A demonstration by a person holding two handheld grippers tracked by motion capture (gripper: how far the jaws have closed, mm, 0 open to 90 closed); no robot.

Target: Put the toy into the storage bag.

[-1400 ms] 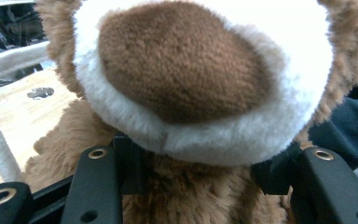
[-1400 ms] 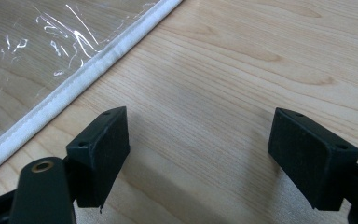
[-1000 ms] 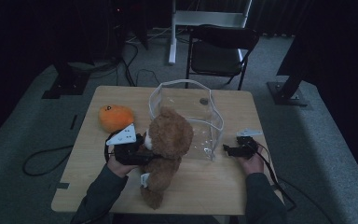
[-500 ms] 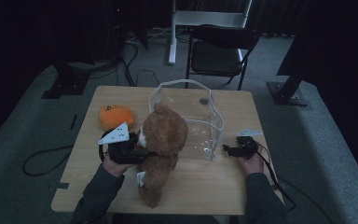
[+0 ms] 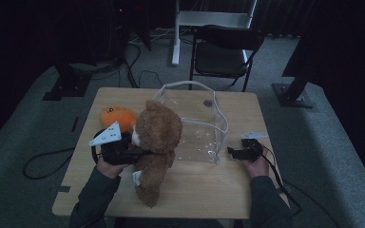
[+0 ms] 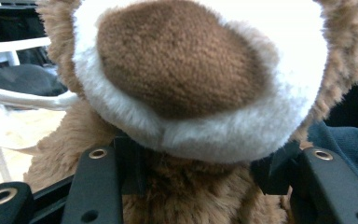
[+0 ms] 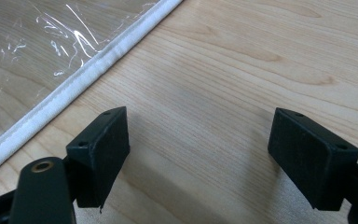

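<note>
A brown teddy bear (image 5: 157,137) stands upright at the table's front, just left of a clear plastic bag with white trim (image 5: 195,118). My left gripper (image 5: 133,152) comes at the bear from the left and is shut on it. In the left gripper view the two pads press into the fur just under the bear's white muzzle (image 6: 182,70), the left gripper (image 6: 200,163) clamping its neck. My right gripper (image 5: 233,153) rests low on the table at the bag's right front corner. Its jaws stand open over bare wood in the right gripper view (image 7: 205,154), beside the bag's white edge (image 7: 98,60).
An orange plush toy (image 5: 116,117) lies on the wooden table (image 5: 209,190) behind my left hand. A black folding chair (image 5: 221,47) stands beyond the far edge. Cables trail on the grey floor at the left.
My left gripper has carried the teddy bear a little to the left, away from the bag's front. The right gripper has stayed where it was.
</note>
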